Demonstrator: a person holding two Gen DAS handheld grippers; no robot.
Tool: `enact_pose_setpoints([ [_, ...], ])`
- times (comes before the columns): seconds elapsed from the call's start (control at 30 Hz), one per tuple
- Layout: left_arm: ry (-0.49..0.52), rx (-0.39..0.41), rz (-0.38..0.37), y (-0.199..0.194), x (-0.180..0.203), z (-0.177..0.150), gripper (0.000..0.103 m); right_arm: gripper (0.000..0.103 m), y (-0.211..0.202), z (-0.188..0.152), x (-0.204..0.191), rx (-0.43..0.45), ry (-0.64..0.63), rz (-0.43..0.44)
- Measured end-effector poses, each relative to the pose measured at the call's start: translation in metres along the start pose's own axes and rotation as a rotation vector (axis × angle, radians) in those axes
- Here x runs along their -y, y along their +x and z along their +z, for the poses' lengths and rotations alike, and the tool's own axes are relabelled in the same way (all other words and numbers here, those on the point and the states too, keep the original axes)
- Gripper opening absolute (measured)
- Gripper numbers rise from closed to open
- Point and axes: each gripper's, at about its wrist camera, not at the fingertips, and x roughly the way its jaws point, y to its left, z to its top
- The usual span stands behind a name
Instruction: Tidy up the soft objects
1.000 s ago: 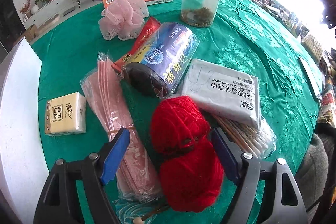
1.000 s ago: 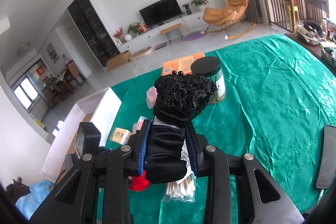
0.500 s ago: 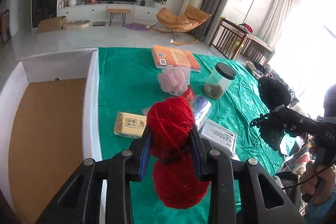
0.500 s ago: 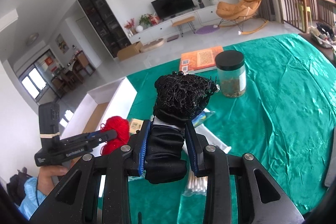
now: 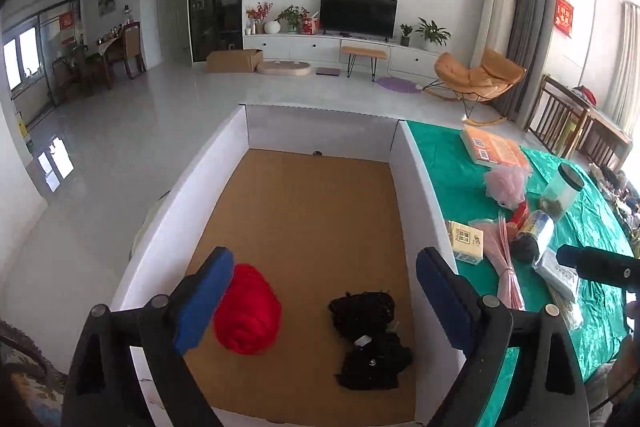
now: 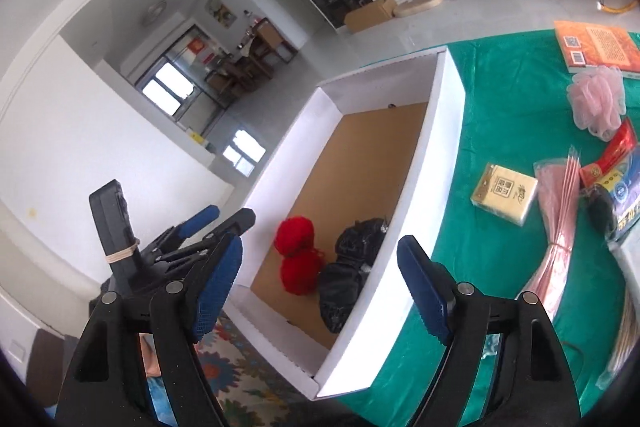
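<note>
Left gripper (image 5: 324,293): jaws wide, empty; red yarn (image 5: 247,309) below, in box (image 5: 416,211)
Right gripper (image 6: 320,287): jaws wide, empty; black lace bundle (image 6: 348,267) ahead, beside yarn; likely sorted together

Left gripper (image 5: 324,297) spread wide, right gripper (image 6: 320,285) spread wide, both holding nothing

Red yarn ball (image 5: 247,309) lies in the white box (image 5: 416,195) beside the left claw's (image 5: 320,301) left finger; black lace bundle (image 5: 370,337) between its fingers
</note>
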Motion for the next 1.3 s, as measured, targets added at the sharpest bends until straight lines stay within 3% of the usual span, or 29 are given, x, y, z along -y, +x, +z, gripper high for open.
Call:
enact_pose_setpoints([
  [0.13,0.044,0.033,-0.169,-0.014,0.051,-0.009,0.094,0.083,-0.019,-0.029,0.035,0.000,-0.029,-0.153],
  [0.2,0.101,0.036,-0.274,-0.022,0.087,-0.016,0.097,0.083,-0.034,-0.054,0.062,-0.005,-0.054,-0.285],
  [0.3,0.187,0.011,-0.385,-0.031,0.138,-0.031,0.097,0.083,-0.055,-0.092,0.098,-0.076,-0.025,-0.391],
  [0.37,0.223,-0.014,-0.434,-0.032,0.163,-0.044,0.097,0.083,-0.066,-0.115,0.119,-0.135,0.024,-0.350],
  [0.43,0.249,-0.057,-0.456,-0.026,0.185,-0.058,0.097,0.083,-0.067,-0.129,0.140,-0.186,0.087,-0.234],
  [0.5,0.265,-0.108,-0.454,-0.016,0.203,-0.070,0.097,0.082,-0.062,-0.130,0.169,-0.219,0.170,-0.168],
  [0.6,0.298,-0.159,-0.438,-0.005,0.221,-0.089,0.097,0.081,-0.083,-0.120,0.218,-0.073,0.269,-0.177],
  [0.73,0.349,-0.226,-0.369,0.019,0.237,-0.115,0.097,0.083,-0.150,-0.108,0.276,0.218,0.432,-0.543],
  [0.8,0.364,-0.258,-0.331,0.038,0.243,-0.128,0.097,0.083,-0.183,-0.114,0.286,0.316,0.471,-0.644],
  [0.9,0.362,-0.308,-0.290,0.068,0.247,-0.144,0.097,0.083,-0.206,-0.127,0.283,0.366,0.467,-0.739],
  [0.97,0.354,-0.318,-0.254,0.084,0.250,-0.150,0.097,0.083,-0.209,-0.128,0.280,0.369,0.460,-0.746],
  [1.17,0.325,-0.280,-0.185,0.123,0.258,-0.142,0.103,0.083,-0.167,-0.114,0.267,0.169,0.296,-0.986],
  [1.3,0.298,-0.251,-0.168,0.150,0.265,-0.121,0.103,0.082,-0.145,-0.110,0.263,0.095,0.208,-1.062],
])
